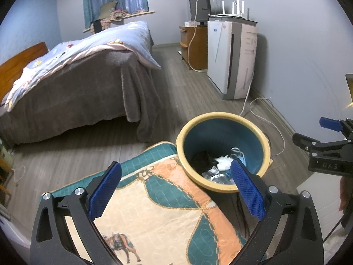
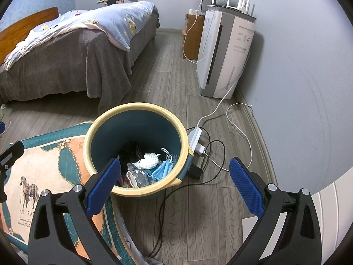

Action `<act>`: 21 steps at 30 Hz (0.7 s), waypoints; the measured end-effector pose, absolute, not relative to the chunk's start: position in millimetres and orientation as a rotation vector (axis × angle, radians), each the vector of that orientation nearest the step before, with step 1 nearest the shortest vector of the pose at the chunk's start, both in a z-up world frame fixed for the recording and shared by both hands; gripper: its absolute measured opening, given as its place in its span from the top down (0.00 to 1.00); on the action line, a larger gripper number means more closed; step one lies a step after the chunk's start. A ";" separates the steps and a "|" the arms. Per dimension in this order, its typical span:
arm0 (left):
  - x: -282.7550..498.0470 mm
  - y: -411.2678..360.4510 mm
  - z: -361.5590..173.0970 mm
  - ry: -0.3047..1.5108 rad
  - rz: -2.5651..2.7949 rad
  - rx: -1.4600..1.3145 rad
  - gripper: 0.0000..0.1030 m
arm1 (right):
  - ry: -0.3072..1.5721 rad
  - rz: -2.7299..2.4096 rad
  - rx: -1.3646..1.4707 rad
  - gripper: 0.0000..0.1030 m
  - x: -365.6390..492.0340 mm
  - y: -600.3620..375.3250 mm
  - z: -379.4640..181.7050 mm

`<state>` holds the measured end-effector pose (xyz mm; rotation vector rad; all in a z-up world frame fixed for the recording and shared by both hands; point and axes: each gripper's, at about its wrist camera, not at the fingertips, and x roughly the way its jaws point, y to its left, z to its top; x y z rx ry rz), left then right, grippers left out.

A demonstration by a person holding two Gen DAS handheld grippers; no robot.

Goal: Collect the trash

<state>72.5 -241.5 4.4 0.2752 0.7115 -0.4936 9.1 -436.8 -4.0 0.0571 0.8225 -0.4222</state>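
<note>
Bedroom, grey wood-plank floor [image 2: 176, 70]. Left gripper [image 1: 176, 185] hangs with jaws spread wide, nothing between the blue pads; beneath it lies a quilted cushion [image 1: 154, 209] in teal, peach and cream with a horse motif. Right gripper [image 2: 174, 183] likewise wide open and empty, hovering over the near rim of the trash bin and the floor beside it; in the left wrist view it shows at the right edge [image 1: 331, 128]. Trash bin [image 2: 136, 150], teal with a yellow rim, stands upright on the floor, touching or just beside the cushion's edge. Inside, at the bottom: a crumpled white tissue [image 2: 149, 161], blue face masks [image 2: 164, 167], something dark and black [image 2: 131, 152], and silvery foil wrappers [image 2: 139, 177]. All of this trash sits in the bin; none is held. Just right of the bin a white power strip [image 2: 195, 138] lies on the floor with a white plug and black cables [image 2: 209, 154] trailing around it; a white cord runs off toward a white air purifier [image 2: 222, 53] standing against the wall. A router with upright antennas [image 2: 238, 2] sits on top of the purifier. Beyond, a bed [image 2: 66, 50] with grey cover and a pale blue printed duvet [image 2: 106, 22]. Wooden cabinet [image 1: 196, 46] in the far corner carries a dark monitor [image 1: 199, 2].
</note>
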 end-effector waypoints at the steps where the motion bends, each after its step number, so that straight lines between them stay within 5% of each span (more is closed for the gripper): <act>1: 72.5 -241.5 4.4 0.711 -0.496 0.274 0.05 | 0.823 -0.422 0.057 0.06 9.3 -436.6 -3.9; 21: 71.7 -238.8 3.3 0.707 -0.513 0.277 0.05 | 0.826 -0.425 0.057 0.06 7.8 -436.1 -8.7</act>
